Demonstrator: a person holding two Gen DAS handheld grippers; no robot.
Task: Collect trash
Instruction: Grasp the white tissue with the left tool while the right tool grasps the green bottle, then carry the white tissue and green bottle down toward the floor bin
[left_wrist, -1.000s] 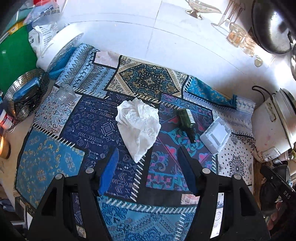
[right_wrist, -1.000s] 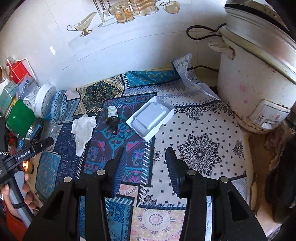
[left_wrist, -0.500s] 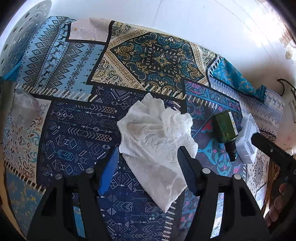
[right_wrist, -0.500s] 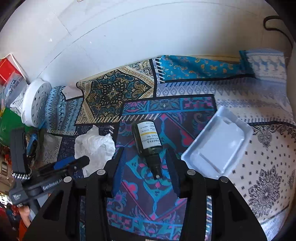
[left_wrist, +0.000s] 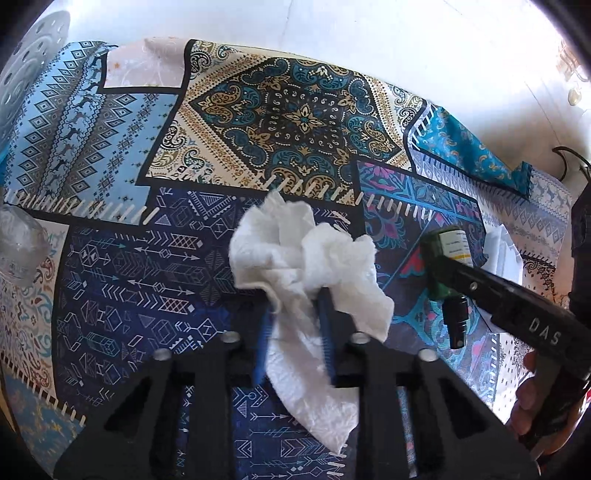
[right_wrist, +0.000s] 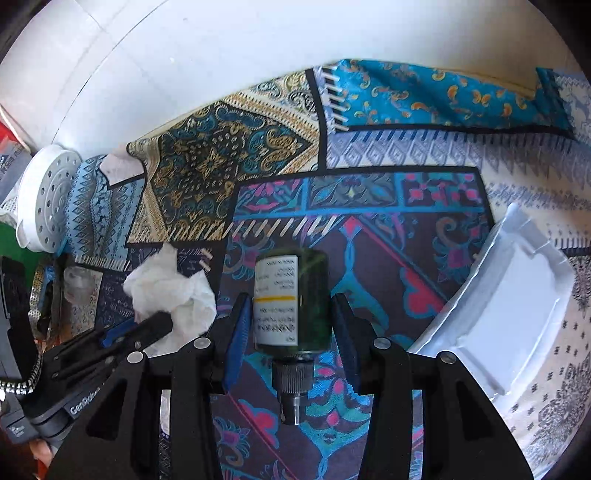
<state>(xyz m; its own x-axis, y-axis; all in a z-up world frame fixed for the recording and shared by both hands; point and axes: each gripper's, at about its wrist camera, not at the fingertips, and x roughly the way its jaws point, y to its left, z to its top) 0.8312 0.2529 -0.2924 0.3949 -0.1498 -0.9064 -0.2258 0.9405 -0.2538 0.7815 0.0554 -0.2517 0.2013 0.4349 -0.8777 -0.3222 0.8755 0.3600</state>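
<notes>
Both grippers dropped in: left gripper just clamped the crumpled tissue, right gripper straddled the green bottle unclenched, so pickup's underway.

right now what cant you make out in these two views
- Green bottle label text: right wrist view, too small and blurred.
- Bottle's far side: left wrist view, right claw covers it.
- White tray: left wrist view, mostly hidden behind that claw.
- Tissue middle: left claw pinches it.

Both cameras look steeply down from close above the cloth; each sees the tissue and bottle.
</notes>
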